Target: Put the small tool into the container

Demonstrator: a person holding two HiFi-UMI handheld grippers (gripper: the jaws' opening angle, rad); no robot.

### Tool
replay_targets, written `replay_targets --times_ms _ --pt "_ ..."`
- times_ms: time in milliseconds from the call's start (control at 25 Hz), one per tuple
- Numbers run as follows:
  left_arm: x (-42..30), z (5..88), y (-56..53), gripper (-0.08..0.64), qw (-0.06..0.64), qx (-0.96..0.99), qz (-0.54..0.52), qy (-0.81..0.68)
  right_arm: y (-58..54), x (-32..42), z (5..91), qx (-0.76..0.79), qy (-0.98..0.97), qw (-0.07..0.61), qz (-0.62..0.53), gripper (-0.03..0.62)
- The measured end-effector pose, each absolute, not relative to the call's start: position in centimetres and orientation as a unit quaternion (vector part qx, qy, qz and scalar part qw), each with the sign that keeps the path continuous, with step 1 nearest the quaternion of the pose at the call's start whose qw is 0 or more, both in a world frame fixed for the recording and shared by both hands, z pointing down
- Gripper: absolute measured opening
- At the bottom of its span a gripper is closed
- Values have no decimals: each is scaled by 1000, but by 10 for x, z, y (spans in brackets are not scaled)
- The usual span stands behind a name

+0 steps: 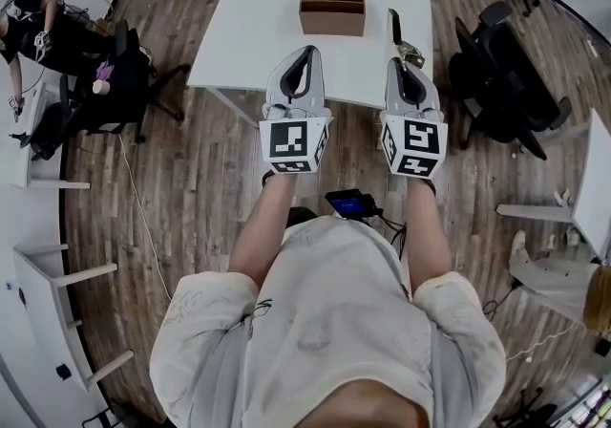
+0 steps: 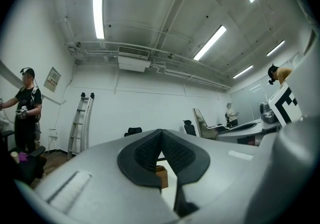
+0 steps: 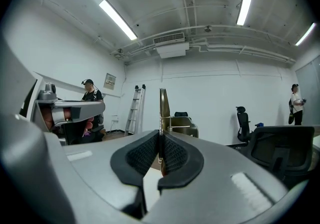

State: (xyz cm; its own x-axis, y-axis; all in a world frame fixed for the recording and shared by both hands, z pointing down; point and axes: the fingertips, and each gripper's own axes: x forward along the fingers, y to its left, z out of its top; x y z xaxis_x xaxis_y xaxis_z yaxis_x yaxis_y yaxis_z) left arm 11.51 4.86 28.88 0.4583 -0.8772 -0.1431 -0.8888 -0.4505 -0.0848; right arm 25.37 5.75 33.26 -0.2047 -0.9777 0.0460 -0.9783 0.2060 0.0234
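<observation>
Flanking table (image 1: 258, 25), container (image 1: 332, 11), tool (image 1: 395, 27) — office chairs (image 1: 506, 73)

Bare table (image 1: 248, 34) left of container (image 1: 332, 13)

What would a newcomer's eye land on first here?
Two grippers with marker cubes are held over the near edge of the white table. The left gripper has its jaws together on nothing. The right gripper has its jaws shut on the small tool, whose thin blade sticks out ahead. Farther back, mid-table, sits the brown compartmented container, apart from both grippers.
</observation>
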Motion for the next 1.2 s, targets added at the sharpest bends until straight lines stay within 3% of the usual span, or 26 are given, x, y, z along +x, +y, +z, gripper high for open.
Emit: replay_targets --times_ms 200,560,920,1200 --pt "137 299 -12 11 76 -850 32 520 -5 273 345 626 -779 25 11 8" --pt "89 333 -168 11 68 -855 36 513 -155 220 384 629 -775 63 -4 8" --pt "-27 333 -395 11 57 -864 40 498 -375 106 376 644 -761 79 -15 8" --pt "-74 339 -534 11 56 -868 45 491 -509 62 388 626 -762 158 -49 8"
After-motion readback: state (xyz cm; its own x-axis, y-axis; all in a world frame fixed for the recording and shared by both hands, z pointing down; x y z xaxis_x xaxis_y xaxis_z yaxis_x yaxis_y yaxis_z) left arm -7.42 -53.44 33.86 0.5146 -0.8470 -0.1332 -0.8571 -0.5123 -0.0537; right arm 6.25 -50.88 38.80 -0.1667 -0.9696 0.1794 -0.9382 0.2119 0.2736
